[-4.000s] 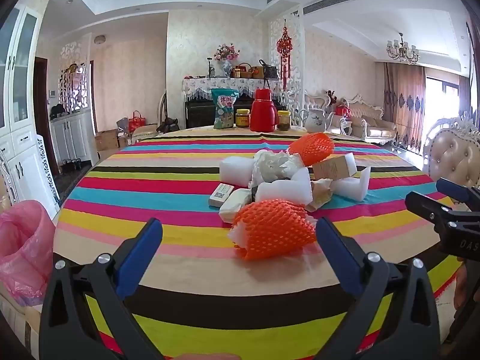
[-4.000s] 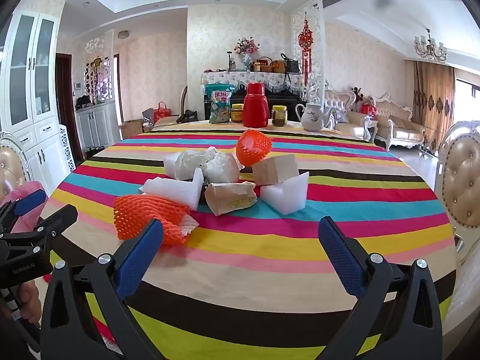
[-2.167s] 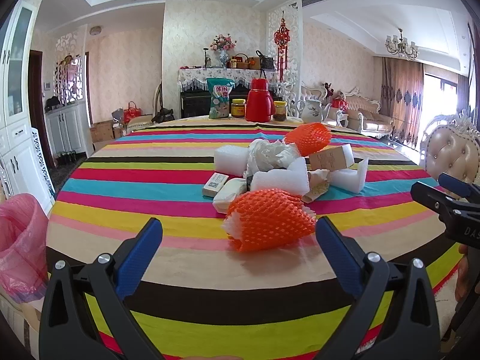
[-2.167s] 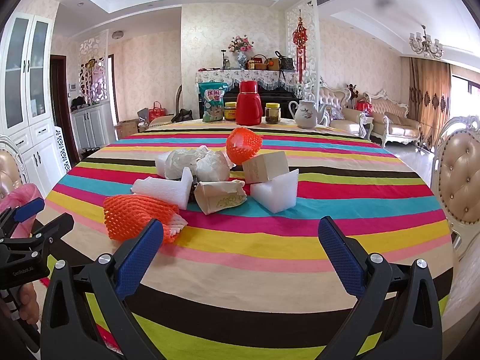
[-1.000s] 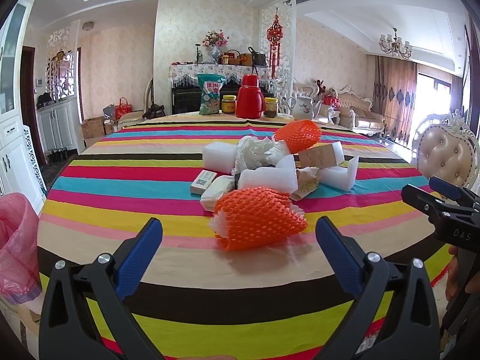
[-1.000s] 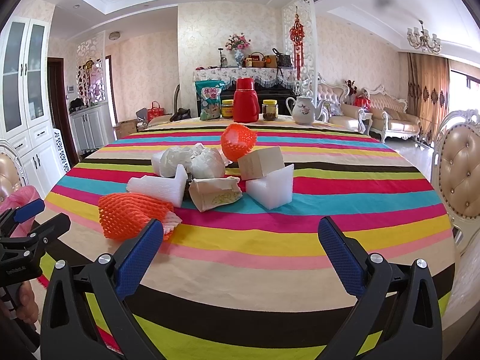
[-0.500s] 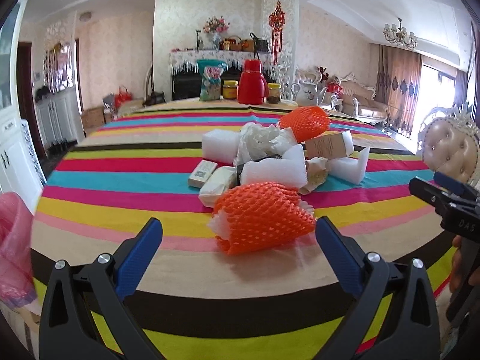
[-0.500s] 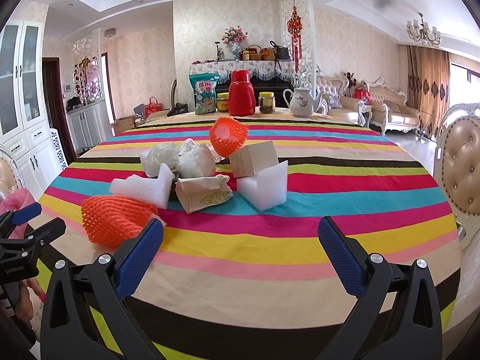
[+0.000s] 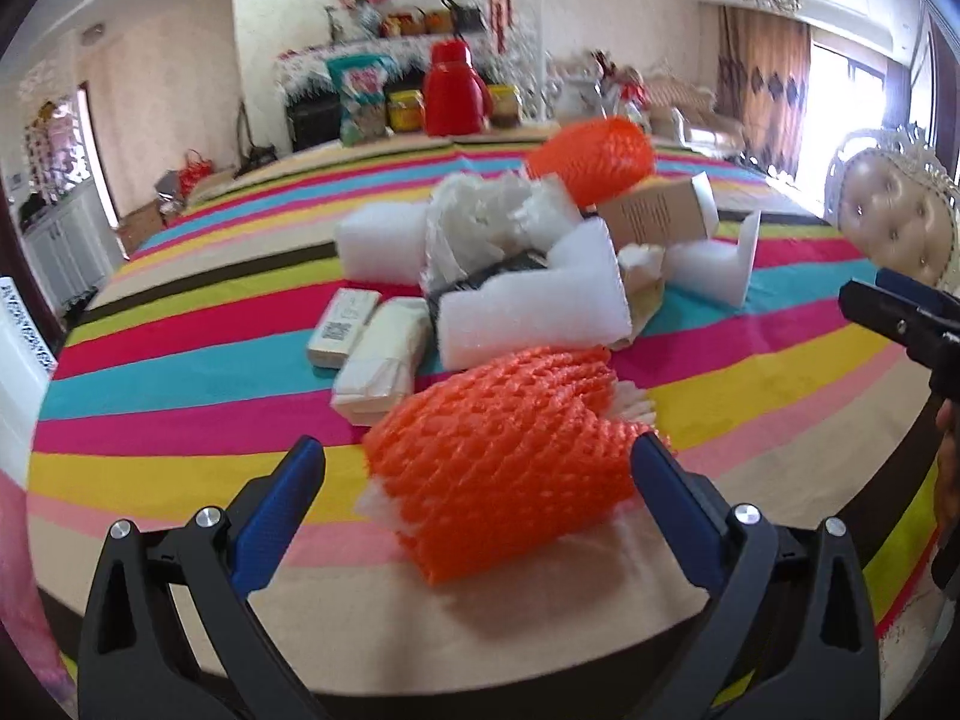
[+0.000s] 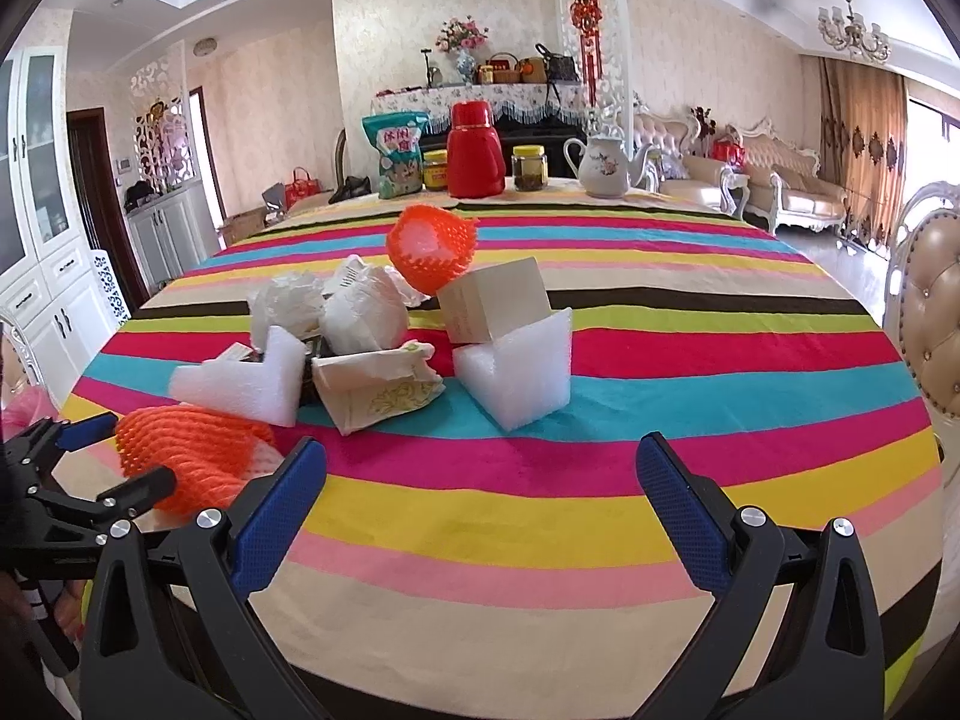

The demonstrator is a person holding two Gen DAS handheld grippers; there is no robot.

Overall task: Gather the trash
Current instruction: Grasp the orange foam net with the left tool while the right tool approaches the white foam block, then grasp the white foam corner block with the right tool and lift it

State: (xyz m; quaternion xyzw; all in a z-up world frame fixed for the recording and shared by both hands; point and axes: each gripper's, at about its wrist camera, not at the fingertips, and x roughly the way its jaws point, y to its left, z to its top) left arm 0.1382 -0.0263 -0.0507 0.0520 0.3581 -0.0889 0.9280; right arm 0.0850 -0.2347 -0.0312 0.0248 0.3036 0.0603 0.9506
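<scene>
Sideways orange foam net (image 9: 504, 450), between spread jaws

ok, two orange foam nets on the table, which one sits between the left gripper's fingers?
The near orange net, lying flat at the table edge between the open left gripper. The other net perches atop the pile.

Bare striped tablecloth (image 10: 540, 516) lies open ahead of the right gripper (image 10: 480, 480). The left gripper (image 9: 477, 474) is spread around the orange foam net (image 9: 504, 450); white foam (image 9: 534, 318) crowds just behind it.
</scene>
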